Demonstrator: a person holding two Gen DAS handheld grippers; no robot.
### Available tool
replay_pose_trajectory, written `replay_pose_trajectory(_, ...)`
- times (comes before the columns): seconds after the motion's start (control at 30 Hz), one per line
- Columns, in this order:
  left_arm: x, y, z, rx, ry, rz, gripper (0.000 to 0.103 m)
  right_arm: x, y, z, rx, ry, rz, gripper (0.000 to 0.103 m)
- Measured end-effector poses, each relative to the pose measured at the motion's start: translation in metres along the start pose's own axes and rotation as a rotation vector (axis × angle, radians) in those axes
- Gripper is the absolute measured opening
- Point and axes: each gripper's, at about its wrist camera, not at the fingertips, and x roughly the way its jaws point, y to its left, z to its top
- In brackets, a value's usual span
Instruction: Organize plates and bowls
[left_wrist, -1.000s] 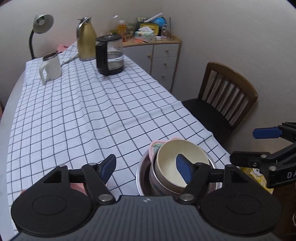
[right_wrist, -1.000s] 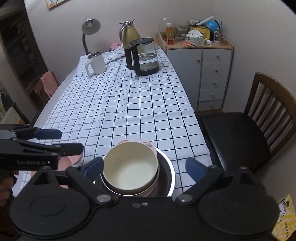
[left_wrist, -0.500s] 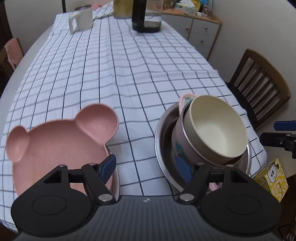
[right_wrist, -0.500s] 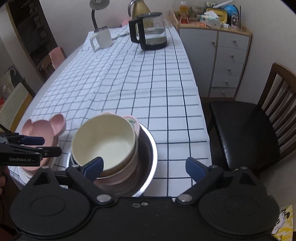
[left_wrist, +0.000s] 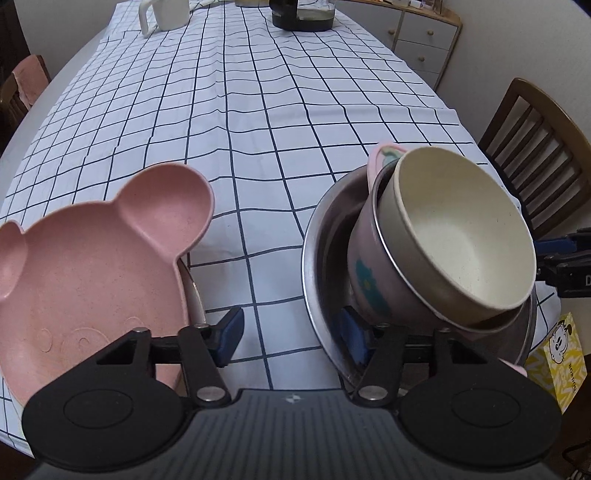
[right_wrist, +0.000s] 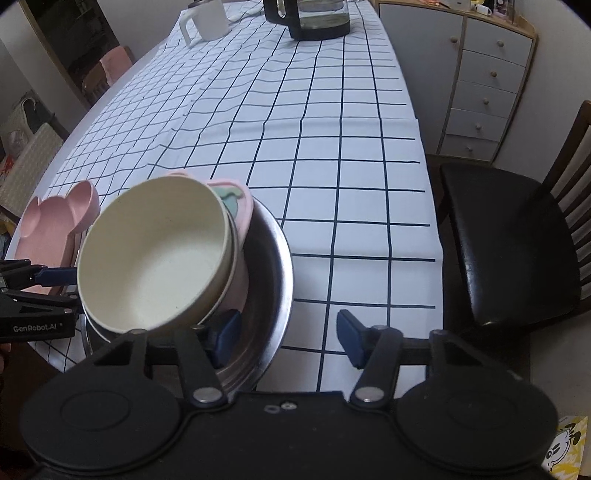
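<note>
Bowls stand nested at the near right corner of the table (left_wrist: 258, 110), which wears a white checked cloth: a cream bowl (left_wrist: 461, 236) sits tilted inside a pink bowl (left_wrist: 365, 273), and both lean inside a wide steel bowl (left_wrist: 317, 258). Near the table's near left edge, well apart from the stack, lies a pink bear-shaped plate (left_wrist: 92, 266) on top of another dish whose rim barely shows.

Both hand-held tools point steeply down at the stack from the near edge. The left gripper (left_wrist: 291, 334) straddles the steel bowl's left rim, one blue finger (left_wrist: 351, 336) inside the bowl beside the pink bowl, the other over the cloth; its jaws are closing, and the pads do not yet press the rim. The right gripper (right_wrist: 288, 338) straddles the steel bowl's right rim in the same way, one finger (right_wrist: 225, 336) inside, the other over the cloth; its jaws are closing too, without contact.

At the table's far end stand a white mug (right_wrist: 207, 20) and a glass kettle (right_wrist: 310, 18). A dark wooden chair (right_wrist: 517, 240) stands at the right side.
</note>
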Motion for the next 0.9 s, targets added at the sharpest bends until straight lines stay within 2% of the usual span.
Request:
replay_pose_trajectory(0.07, 0.003, -0.001, 0.003, -0.010, 0.012, -0.019, 0.041, 0.004, 0.000, 0.002, -0.004, 0.011, 0.002, 0.048)
replay_pose_trajectory(0.3, 0.006, -0.006, 0.007, -0.014, 0.035, -0.059, 0.018, 0.012, 0.000, 0.007, -0.002, 0.036, 0.019, 0.029)
replay_pose_trajectory(0.43, 0.006, -0.006, 0.008, -0.023, 0.036, -0.057, 0.017, 0.015, 0.002, 0.008, 0.004, 0.046, 0.030, 0.016)
replay_pose_trajectory(0.63, 0.003, -0.005, 0.008, -0.054, 0.034, -0.057, 0.017, 0.011, 0.006, 0.006, -0.023, 0.013, 0.006, 0.015)
replay_pose_trajectory(0.9, -0.013, -0.006, 0.007, -0.041, -0.005, -0.045, 0.016, -0.004, 0.011, 0.005, -0.056, -0.021, 0.009, 0.014)
